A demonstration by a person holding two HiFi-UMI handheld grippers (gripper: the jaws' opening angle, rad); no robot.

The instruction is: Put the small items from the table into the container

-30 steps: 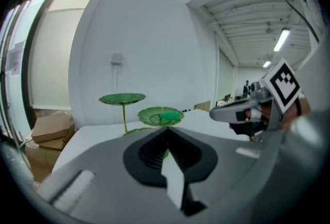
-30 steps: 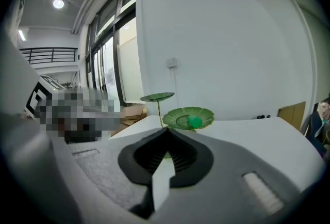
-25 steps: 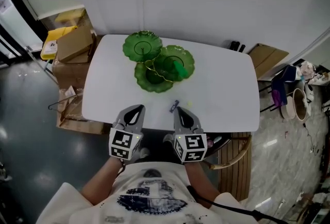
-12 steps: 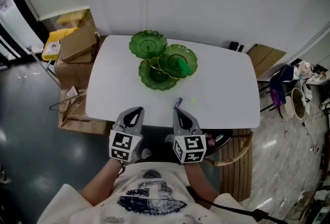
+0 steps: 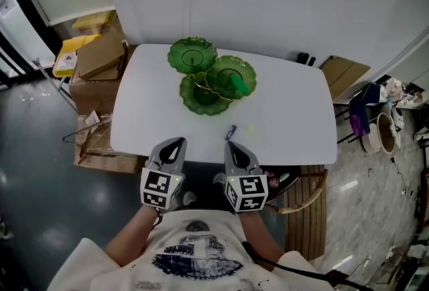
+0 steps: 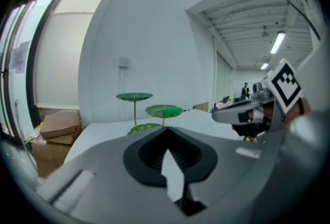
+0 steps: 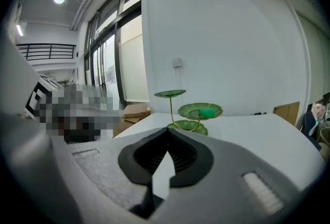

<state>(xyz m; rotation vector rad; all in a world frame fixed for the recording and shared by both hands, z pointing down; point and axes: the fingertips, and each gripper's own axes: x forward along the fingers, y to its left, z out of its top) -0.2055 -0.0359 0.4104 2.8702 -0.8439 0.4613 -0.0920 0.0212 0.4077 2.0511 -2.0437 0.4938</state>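
Observation:
A green three-tier leaf-dish stand (image 5: 209, 78) stands at the far middle of the white table (image 5: 295, 108), with a small green item (image 5: 236, 87) lying in its right dish. A small dark item (image 5: 231, 131) and a pale yellow-green one (image 5: 251, 129) lie near the table's front edge. My left gripper (image 5: 175, 143) and right gripper (image 5: 229, 145) hover side by side over that edge, both shut and empty. The right tip is just short of the dark item. The stand (image 6: 149, 112) shows far ahead in the left gripper view, and the stand (image 7: 188, 112) also in the right gripper view.
Cardboard boxes (image 5: 97, 58) and a yellow box (image 5: 67, 55) are stacked left of the table. A wooden chair (image 5: 305, 199) sits at the near right corner. Flat cardboard (image 5: 345, 75) and bags (image 5: 375, 115) lie on the floor at right. A white wall backs the table.
Both grippers have drawn slightly back toward the table's near edge, so the small items and the stand lie a little farther ahead. The jaws stayed shut.

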